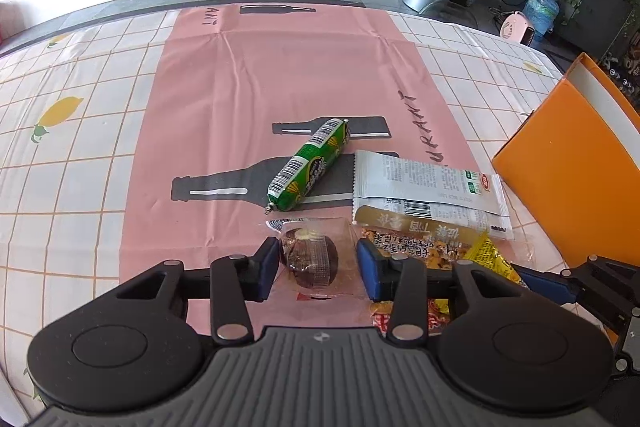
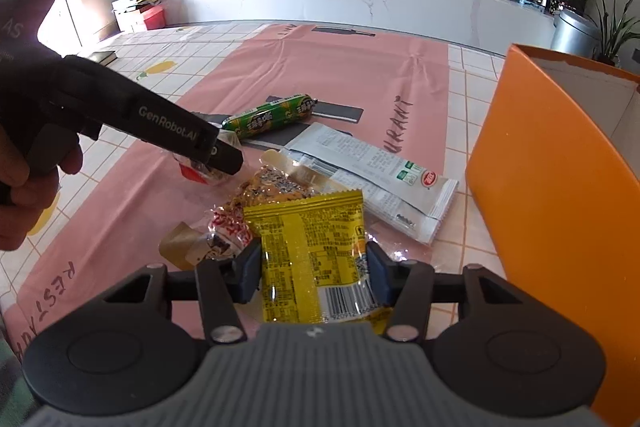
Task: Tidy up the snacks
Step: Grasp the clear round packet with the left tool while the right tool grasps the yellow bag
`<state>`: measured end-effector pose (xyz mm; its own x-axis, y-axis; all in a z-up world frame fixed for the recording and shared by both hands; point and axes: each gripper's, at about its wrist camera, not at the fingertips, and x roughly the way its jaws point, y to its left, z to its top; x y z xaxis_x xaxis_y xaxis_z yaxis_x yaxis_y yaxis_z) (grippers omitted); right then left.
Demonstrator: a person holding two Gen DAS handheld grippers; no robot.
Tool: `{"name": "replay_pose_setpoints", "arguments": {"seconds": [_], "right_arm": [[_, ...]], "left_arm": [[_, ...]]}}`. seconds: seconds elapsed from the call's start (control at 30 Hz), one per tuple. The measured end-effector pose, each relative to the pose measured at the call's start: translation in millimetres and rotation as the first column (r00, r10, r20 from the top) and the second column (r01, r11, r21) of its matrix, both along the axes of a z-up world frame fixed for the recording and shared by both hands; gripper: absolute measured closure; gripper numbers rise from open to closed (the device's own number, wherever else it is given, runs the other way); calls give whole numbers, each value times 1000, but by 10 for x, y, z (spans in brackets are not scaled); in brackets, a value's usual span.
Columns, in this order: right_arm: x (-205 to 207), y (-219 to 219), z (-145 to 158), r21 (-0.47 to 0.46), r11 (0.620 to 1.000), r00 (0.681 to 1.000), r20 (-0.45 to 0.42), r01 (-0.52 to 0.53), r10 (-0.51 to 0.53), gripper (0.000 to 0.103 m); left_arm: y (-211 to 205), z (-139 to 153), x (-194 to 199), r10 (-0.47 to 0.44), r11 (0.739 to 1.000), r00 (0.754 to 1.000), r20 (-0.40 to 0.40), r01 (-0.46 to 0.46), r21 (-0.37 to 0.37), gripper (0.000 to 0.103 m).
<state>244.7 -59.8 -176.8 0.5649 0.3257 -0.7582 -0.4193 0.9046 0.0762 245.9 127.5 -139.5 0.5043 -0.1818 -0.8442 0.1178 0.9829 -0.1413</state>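
Snacks are all bunched up on the pink mat (image 1: pixel 248 75) that lies over the checked tablecloth (image 1: pixel 72 163), toward the side where the orange box (image 2: pixel 552 179) stands. So, what's where: a green sausage stick (image 1: pixel 310 165) lies at a slant on the mat's bottle print, and just beside it is a long white packet (image 1: pixel 428 183), flat and printed side up. Next to that sits a clear bag of peanut mix (image 2: pixel 276 187), and a yellow packet (image 2: pixel 312 251) overlaps the peanut bag's near end.

The left gripper (image 1: pixel 318 263) is down at mat level with its blue pads either side of a dark round snack in clear wrap (image 1: pixel 310 259). The pads are spread a bit wider than the snack, and I can see gaps on both sides, so it isn't pinching yet.

The right gripper (image 2: pixel 312 267) has its pads on both edges of the yellow packet, close against the wrapper, but whether it's really squeezing I honestly can't tell. That box stands open-topped just right of the pile.
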Motion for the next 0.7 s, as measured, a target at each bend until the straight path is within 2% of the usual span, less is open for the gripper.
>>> {"name": "replay_pose_setpoints", "arguments": {"seconds": [0.43,0.7], "right_arm": [[-109,-104,268,62,996,998,-18,63,-63,52],[-328,-327,668,79,994,997,30,69,-72,52]], "left_arm": [[-103,475,-328,25,999,998,53,-24,-21,57],[-321,902,-582,8,998,994,106,-1,-69,57]]}}
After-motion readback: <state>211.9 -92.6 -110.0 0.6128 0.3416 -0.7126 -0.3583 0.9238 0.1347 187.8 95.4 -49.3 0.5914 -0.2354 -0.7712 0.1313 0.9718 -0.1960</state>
